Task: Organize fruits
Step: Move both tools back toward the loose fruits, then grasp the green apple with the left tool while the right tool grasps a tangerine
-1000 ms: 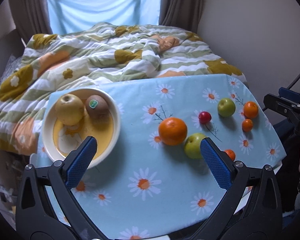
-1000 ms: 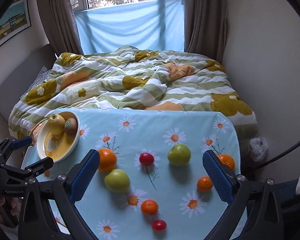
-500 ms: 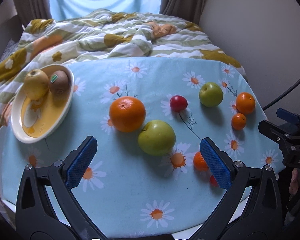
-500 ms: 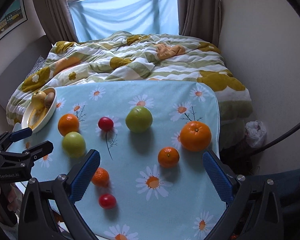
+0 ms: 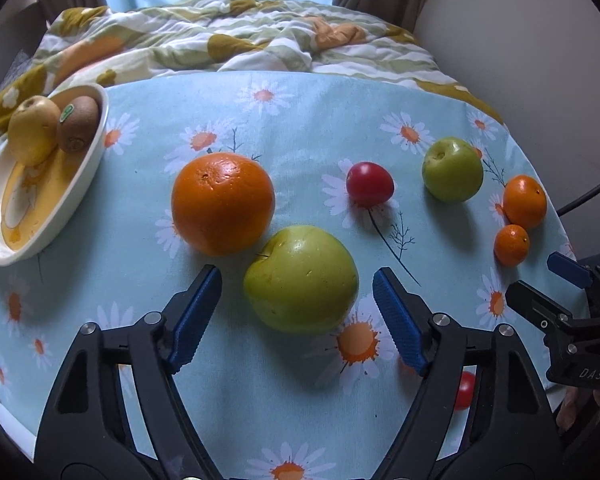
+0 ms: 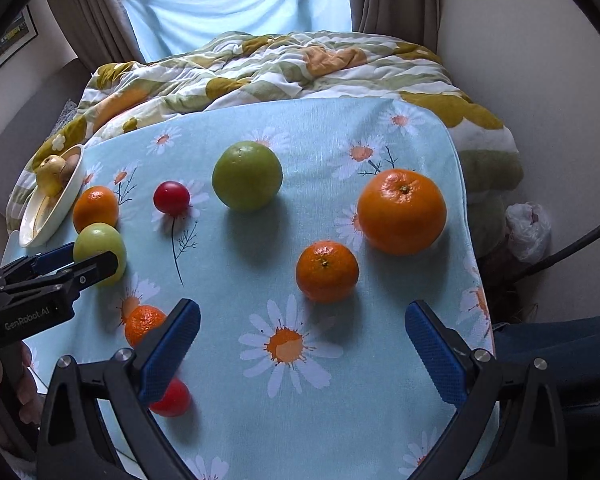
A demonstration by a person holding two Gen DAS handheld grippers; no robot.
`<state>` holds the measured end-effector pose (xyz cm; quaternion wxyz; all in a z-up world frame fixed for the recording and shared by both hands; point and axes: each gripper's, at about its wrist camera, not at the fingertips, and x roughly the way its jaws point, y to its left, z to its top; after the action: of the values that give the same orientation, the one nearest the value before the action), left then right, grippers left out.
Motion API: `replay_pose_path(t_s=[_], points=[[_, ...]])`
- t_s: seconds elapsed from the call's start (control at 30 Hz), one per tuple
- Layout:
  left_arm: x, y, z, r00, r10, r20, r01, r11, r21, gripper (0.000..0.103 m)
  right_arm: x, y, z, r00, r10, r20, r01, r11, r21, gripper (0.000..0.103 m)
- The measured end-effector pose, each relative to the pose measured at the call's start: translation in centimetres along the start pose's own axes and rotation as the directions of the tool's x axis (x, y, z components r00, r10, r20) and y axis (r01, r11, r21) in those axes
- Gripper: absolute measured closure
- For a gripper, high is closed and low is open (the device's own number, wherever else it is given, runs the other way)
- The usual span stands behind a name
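On the daisy-print tablecloth (image 5: 300, 112) a big green apple (image 5: 300, 278) lies between the blue pads of my left gripper (image 5: 296, 280). Its jaws are closing, with a small gap still showing on each side of the apple. A large orange (image 5: 223, 203) rests just behind the apple. My right gripper (image 6: 302, 312) stands open over bare cloth, with a small mandarin (image 6: 327, 271) just beyond its fingertips and a bigger orange (image 6: 402, 211) further right. A cream dish (image 5: 4, 248) at the left holds a pear (image 5: 34, 129) and a kiwi (image 5: 78, 123).
Also on the cloth are a second green apple (image 6: 247, 175), a red tomato (image 6: 171, 198), a mandarin (image 6: 142, 322) and another tomato (image 6: 172, 400) near my right gripper's left finger. A bed with a rumpled quilt (image 6: 260, 68) lies behind the table. The table's right edge (image 6: 466, 216) drops off.
Both grippers have come down and closer to the table, so the fruit looks larger. The left jaws have narrowed around the green apple. The right jaws remain wide.
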<state>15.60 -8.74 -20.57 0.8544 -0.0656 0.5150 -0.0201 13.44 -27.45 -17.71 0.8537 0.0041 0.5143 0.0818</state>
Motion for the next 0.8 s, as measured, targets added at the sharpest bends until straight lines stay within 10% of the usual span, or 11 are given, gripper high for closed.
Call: replay_pose_path(t_s=[0.2, 0.8], points=[[1.3, 0.0, -0.3, 0.999, -0.024, -0.028, 0.025, 1.000, 0.002, 0.039, 1.0, 0.1, -0.1, 1.000, -0.005, -0.015, 0.005, 1.000, -0.010, 0.001], [0.5, -0.4, -1.6, 1.000, -0.014, -0.026, 0.016, 0.998, 0.063, 0.039, 3.0, 0.0, 0.8, 0.998, -0.054, -0.034, 0.053, 0.998, -0.033, 0.043]])
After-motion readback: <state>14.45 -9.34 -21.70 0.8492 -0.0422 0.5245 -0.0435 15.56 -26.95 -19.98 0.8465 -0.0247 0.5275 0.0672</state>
